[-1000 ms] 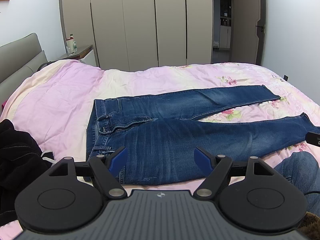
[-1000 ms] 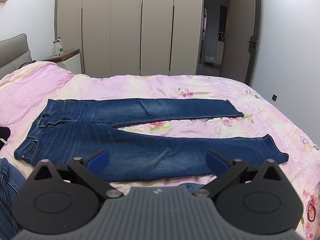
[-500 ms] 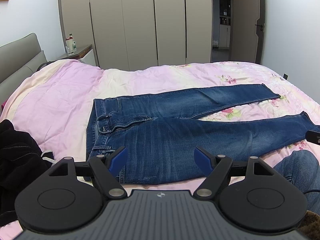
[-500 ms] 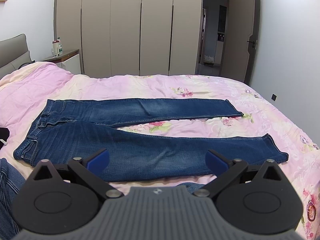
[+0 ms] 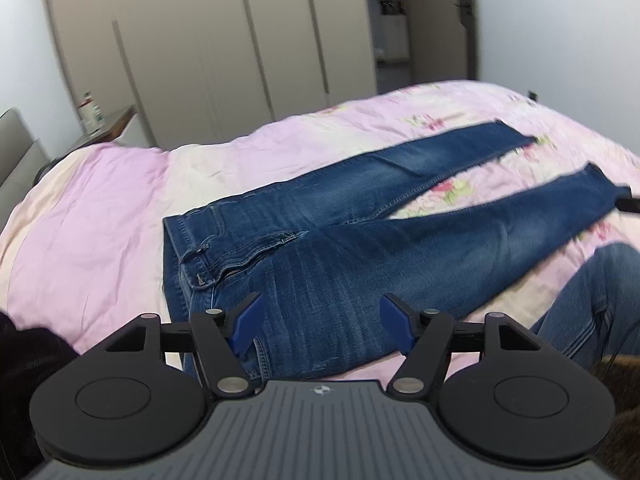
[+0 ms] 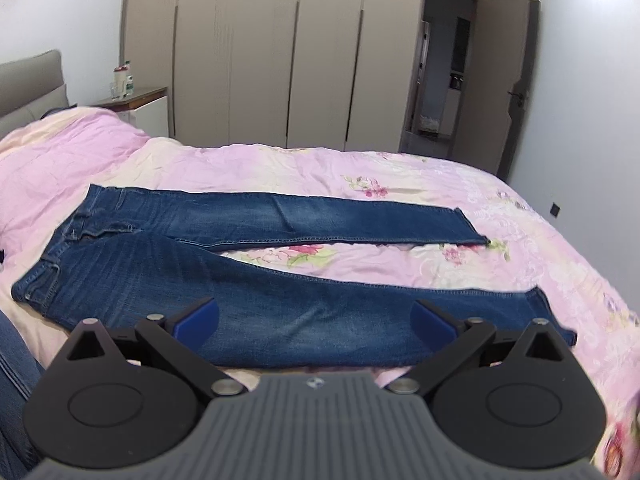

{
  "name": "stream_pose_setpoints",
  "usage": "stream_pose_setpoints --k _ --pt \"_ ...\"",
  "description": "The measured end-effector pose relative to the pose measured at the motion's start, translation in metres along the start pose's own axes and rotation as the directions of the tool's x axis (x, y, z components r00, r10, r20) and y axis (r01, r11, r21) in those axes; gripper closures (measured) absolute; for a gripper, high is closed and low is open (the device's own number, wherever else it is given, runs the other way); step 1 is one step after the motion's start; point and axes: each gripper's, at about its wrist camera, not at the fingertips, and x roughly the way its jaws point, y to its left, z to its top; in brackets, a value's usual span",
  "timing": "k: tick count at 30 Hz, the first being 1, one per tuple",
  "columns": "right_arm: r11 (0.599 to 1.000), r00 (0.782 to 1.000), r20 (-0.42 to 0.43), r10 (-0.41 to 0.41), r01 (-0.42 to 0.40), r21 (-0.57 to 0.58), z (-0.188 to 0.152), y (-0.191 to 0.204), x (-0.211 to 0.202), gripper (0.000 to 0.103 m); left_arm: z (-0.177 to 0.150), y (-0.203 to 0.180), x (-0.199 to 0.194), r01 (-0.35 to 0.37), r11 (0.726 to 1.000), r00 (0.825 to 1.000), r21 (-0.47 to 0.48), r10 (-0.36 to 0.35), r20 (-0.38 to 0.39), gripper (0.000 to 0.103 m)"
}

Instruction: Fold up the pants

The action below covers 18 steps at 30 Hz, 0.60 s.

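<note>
Rolling and swinging since a second ago, the left gripper [image 5: 319, 312] now sees the room tilted, where the earlier left view was level; its jaws have just been closing a little, yet they are spread wide with nothing between the blue pads [image 5: 246, 317], only denim lying beneath them. Taking the jeans [image 5: 360, 252] as the landmark: they lie flat and unfolded on the bed [image 5: 92, 216], waistband toward the headboard side, the two legs splayed apart toward the foot with a wedge of floral quilt showing between them. The left gripper hangs over the near hip, just short of the waistband corner, not touching cloth as far as I can tell. A dark garment [image 5: 24, 344] sits off the waistband end, and the person's own denim-clad knee [image 5: 592, 292] shows beside the near leg. Further right, the right gripper [image 6: 314, 318] has drifted along the near leg toward its hem, so the hem [image 6: 556, 316] now sits much closer to its right pad than before; its jaws are spread wide and empty, hovering above the lower leg. The jeans themselves have not shifted. I judge that folding has not begun: both grippers are closing in on the near leg, probably to pinch hip and hem and lay that leg over the far one.
</note>
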Motion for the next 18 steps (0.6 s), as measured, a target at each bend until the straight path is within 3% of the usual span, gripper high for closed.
stream_pose_setpoints --k 4,7,12,18 --pt "0.994 1.000 -0.020 -0.005 0.003 -0.112 0.009 -0.020 0.023 0.019 0.004 0.009 0.023 0.080 0.985 0.994 0.153 -0.068 -0.080 0.028" --pt "0.988 0.997 -0.074 -0.002 -0.010 -0.154 0.014 -0.042 0.047 0.029 -0.001 0.009 0.047 0.149 0.947 0.976 0.284 -0.094 -0.197 0.030" --pt "0.983 0.984 -0.175 -0.008 -0.024 -0.184 0.016 -0.087 0.097 0.035 -0.019 0.006 0.099 0.248 0.876 0.918 0.413 -0.077 -0.389 0.030" --pt "0.964 0.967 -0.251 -0.046 -0.023 -0.264 0.001 -0.125 0.147 0.035 -0.030 -0.015 0.162 0.316 0.819 0.844 0.479 -0.012 -0.537 0.030"
